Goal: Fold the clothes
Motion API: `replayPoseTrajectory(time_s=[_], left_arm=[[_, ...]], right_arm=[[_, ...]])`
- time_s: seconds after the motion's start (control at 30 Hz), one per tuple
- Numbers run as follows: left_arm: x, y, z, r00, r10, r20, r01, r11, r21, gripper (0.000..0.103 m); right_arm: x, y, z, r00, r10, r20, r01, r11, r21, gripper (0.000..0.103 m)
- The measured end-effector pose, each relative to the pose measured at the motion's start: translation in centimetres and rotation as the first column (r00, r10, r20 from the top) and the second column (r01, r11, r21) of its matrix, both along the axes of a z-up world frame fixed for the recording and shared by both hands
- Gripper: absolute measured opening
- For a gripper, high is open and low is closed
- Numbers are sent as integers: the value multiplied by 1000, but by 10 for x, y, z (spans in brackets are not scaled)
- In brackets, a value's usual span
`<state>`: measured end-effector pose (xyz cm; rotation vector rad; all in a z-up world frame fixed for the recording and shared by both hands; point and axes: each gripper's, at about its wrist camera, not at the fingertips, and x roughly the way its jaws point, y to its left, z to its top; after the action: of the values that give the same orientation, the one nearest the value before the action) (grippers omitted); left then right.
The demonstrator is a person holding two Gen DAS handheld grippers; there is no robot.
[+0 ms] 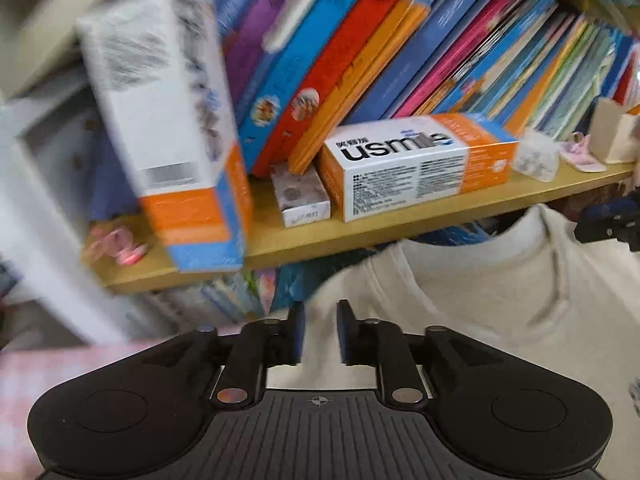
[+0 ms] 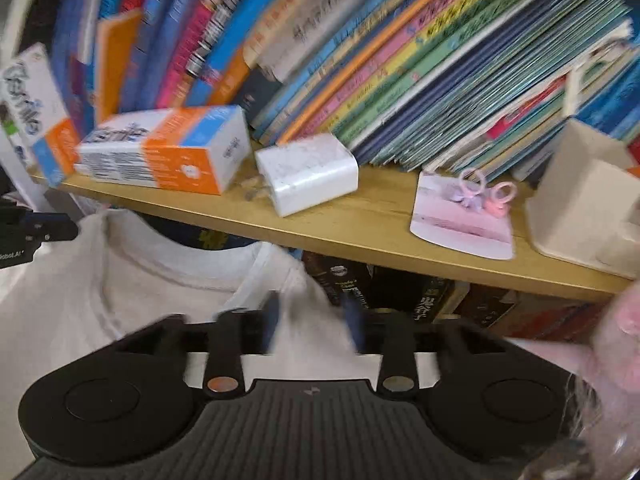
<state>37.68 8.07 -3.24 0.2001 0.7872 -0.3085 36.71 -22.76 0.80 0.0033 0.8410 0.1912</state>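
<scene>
Left gripper [image 1: 320,334] and right gripper [image 2: 312,322], jaws parted, bracket the cream shirt [image 1: 460,300] shoulders without pinching. Likely regrasping; next, close on fabric.

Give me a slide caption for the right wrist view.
Right gripper over a white shirt below a crowded wooden bookshelf.

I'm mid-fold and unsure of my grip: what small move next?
Probably close both: the left hand-held gripper and right hand-held gripper stand open over the white shirt at its shoulders beside the collar, fabric between the fingers, not pinched.
</scene>
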Motion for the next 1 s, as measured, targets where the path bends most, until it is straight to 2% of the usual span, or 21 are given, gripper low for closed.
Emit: replayPoseTrajectory(time_s=[0.07,0.2,0.27,0.3,0.37,0.5,0.57,0.67,0.7,0.73,0.77,0.8,0.83,0.93,1.0], left_arm=[[-31,12,10,1000,9,25,-8,1000,-26,33],[-97,65,26,995,82,49,-79,994,-72,38],[-133,97,32,988,145,61,-139,986,-90,49],[-144,113,33,981,185,65,-179,980,-93,51],[-167,142,33,962,270,51,-264,960,-98,52],[-189,196,25,892,451,6,-447,886,-127,52],[-188,213,16,849,527,-42,-526,832,-177,47],[-183,232,2,774,617,-142,-631,730,-264,45],[-181,231,1,762,634,-133,-643,714,-278,44],[-178,229,1,758,639,-131,-648,712,-272,40],[-176,227,1,754,644,-130,-653,709,-267,14],[-174,226,1,749,647,-145,-659,703,-266,4],[-173,225,1,743,650,-159,-666,697,-265,3],[-189,221,13,692,711,-122,-712,645,-276,3],[-202,214,14,663,741,-106,-738,622,-262,3]], right_arm=[[-23,-2,10,999,0,34,-1,1000,24,46],[-75,0,24,999,-15,34,13,998,62,56],[-105,7,29,999,-15,35,13,998,62,60],[-121,13,33,999,-14,32,12,999,53,62],[-153,27,30,1000,-3,23,3,1000,30,65],[-212,51,19,1000,-1,-16,1,1000,-19,66],[-244,62,13,1000,-19,-20,18,998,-54,66],[-291,77,5,998,-57,-13,55,993,-103,66],[-306,80,4,998,-63,-8,62,992,-112,66],[-319,84,4,997,-71,-3,70,990,-121,66],[-333,87,3,997,-79,1,78,988,-130,66],[-342,89,1,996,-86,2,85,986,-143,65],[-350,91,-1,996,-88,-4,86,984,-155,65],[-369,95,-12,994,-104,-21,98,976,-192,63],[-375,92,-14,992,-126,-15,122,979,-160,63]])
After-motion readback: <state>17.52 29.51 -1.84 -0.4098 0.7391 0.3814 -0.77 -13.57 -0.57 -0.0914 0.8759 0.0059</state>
